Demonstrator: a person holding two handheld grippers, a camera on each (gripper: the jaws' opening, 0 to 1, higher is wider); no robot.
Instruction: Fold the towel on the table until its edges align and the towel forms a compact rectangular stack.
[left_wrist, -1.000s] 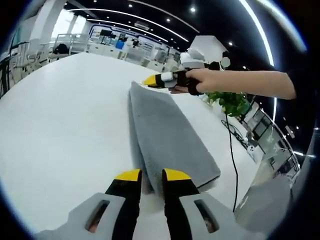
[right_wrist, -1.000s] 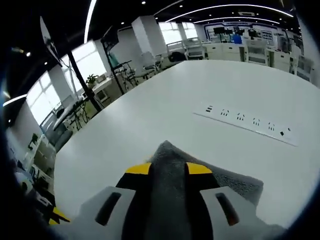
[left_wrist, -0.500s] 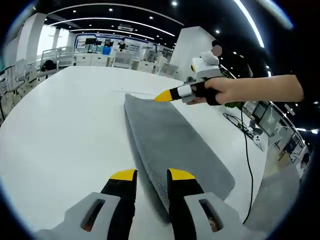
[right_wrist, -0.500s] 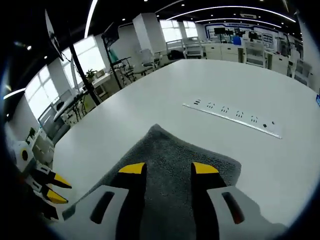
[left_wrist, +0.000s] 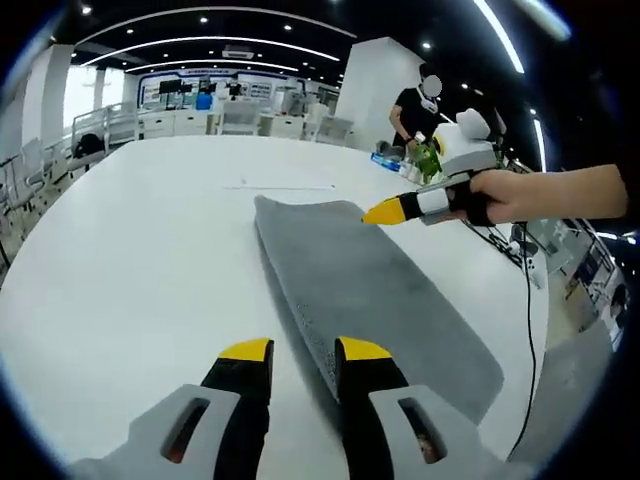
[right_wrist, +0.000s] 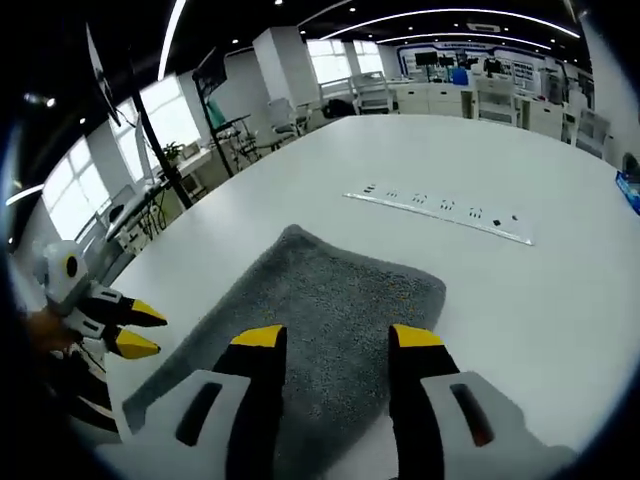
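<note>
Left gripper view shows the grey towel (left_wrist: 375, 295) lying flat as a long folded strip on the white table (left_wrist: 130, 250), with the left gripper (left_wrist: 303, 350) parted and empty above its near end. The right gripper (left_wrist: 385, 211), held in a hand (left_wrist: 505, 195), hovers over the towel's far end. Right gripper view shows its jaws apart, holding nothing, above the towel, short of a recessed socket strip (right_wrist: 440, 207).

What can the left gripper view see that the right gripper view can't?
Left gripper view alone: a hand holding the right gripper, a standing person, a black cable. Right gripper view alone: the row of sockets set in the table, big windows. Both: the gray towel lying flat, and the white table.
</note>
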